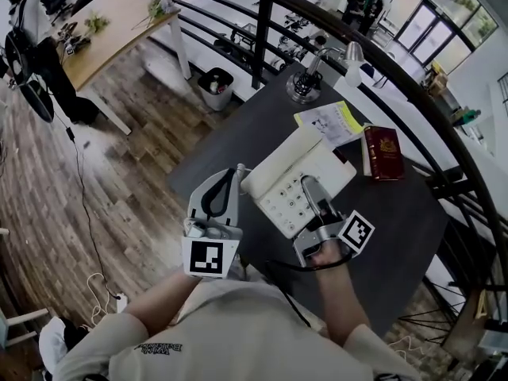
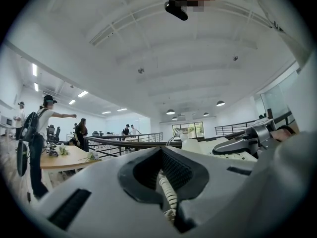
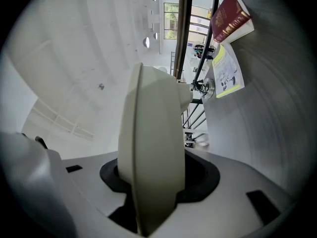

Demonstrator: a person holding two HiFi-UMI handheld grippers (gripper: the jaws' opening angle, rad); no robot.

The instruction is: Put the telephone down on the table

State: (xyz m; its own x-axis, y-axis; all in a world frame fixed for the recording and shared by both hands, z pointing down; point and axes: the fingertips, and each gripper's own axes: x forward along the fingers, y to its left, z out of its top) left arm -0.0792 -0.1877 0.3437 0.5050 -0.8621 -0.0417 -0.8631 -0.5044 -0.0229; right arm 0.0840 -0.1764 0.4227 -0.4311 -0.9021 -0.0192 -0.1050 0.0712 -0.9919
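A cream telephone hangs over the near left part of the dark table, carried between both grippers. My right gripper reaches in from the near side, and its jaws are shut on the phone's edge. My left gripper is at the phone's left corner. In the left gripper view its jaws meet at the tips, with the phone's coiled cord caught in the hollow between them. Whether the phone rests on the table I cannot tell.
A red book and a printed sheet lie beyond the phone, with a desk lamp at the table's far corner. A black railing curves behind the table. A bin and a wooden table stand at the left, near several people.
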